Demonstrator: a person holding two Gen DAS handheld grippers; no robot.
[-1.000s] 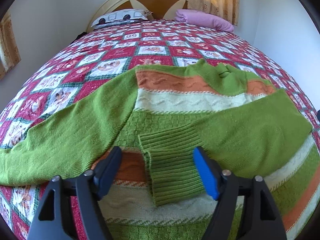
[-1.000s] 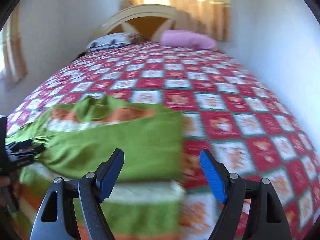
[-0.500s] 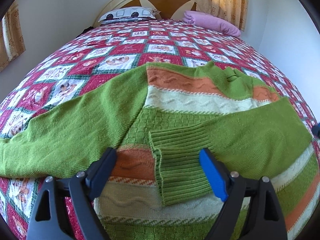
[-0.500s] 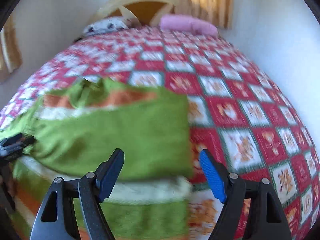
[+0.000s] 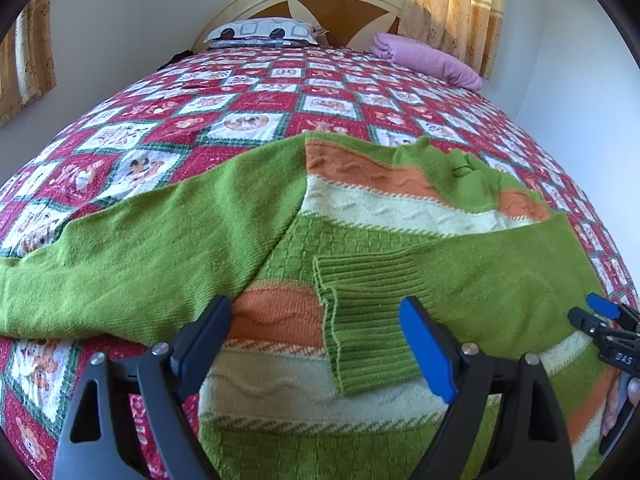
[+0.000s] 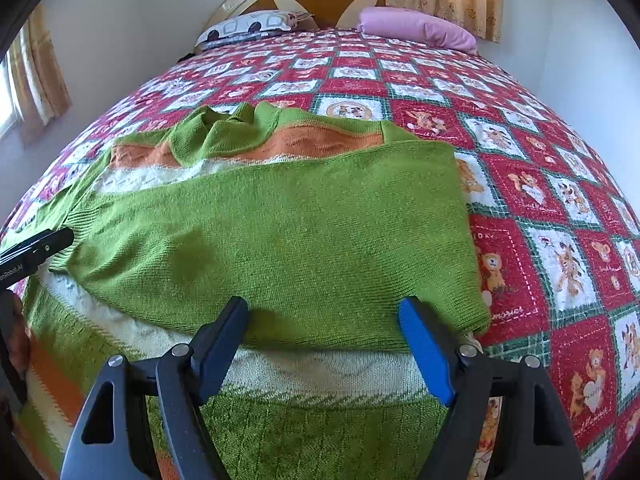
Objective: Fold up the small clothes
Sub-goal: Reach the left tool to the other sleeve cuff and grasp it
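Note:
A green knit sweater (image 5: 360,248) with orange and cream stripes lies flat on the bed. Its right sleeve (image 5: 480,276) is folded across the body, the ribbed cuff (image 5: 360,320) near the middle. Its left sleeve (image 5: 120,256) stretches out to the left. My left gripper (image 5: 320,344) is open and empty, just above the cuff. My right gripper (image 6: 324,340) is open and empty over the folded sleeve (image 6: 300,240) near the sweater's right edge. It also shows at the right edge of the left wrist view (image 5: 600,320).
The bed has a red, white and green patchwork quilt (image 5: 260,120). A patterned pillow (image 5: 260,32) and a folded purple cloth (image 5: 428,58) lie by the headboard (image 5: 320,4). White walls flank the bed; curtains (image 5: 452,0) hang behind it.
Both grippers have shifted slightly over the sweater; the right one has moved in closer and now shows in the left wrist view. The sweater has not moved.

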